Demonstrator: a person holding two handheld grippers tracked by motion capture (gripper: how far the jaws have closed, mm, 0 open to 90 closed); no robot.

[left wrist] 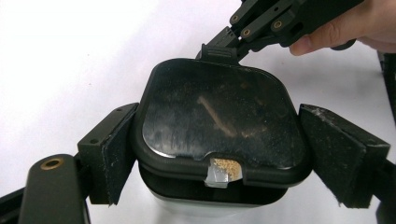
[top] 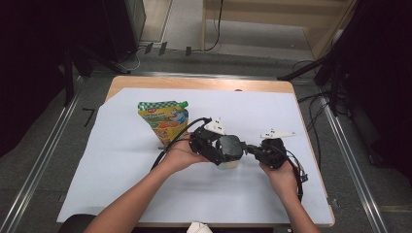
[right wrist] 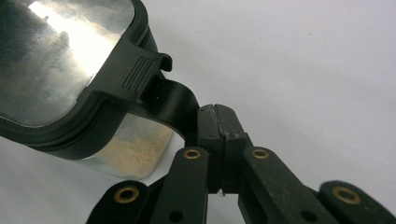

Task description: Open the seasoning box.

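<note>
A small clear container (top: 228, 165) with a black lid (top: 229, 147) stands on the white sheet at mid-table. My left gripper (top: 224, 150) straddles it, and in the left gripper view both pads (left wrist: 119, 154) press against the sides under the lid (left wrist: 219, 112). A small flap at the lid's near edge (left wrist: 224, 169) shows beige grains. My right gripper (top: 250, 148) comes in from the right, shut on the lid's black latch tab (right wrist: 175, 105); its jaws (right wrist: 219, 119) meet tightly on it. Beige powder lies inside the clear body (right wrist: 135, 149).
A green and yellow spouted pouch (top: 163, 120) stands upright just behind and left of the container. The white sheet (top: 121, 170) covers most of the wooden table (top: 194, 83). Black cables trail from both grippers. A white object (top: 199, 227) pokes in at the near edge.
</note>
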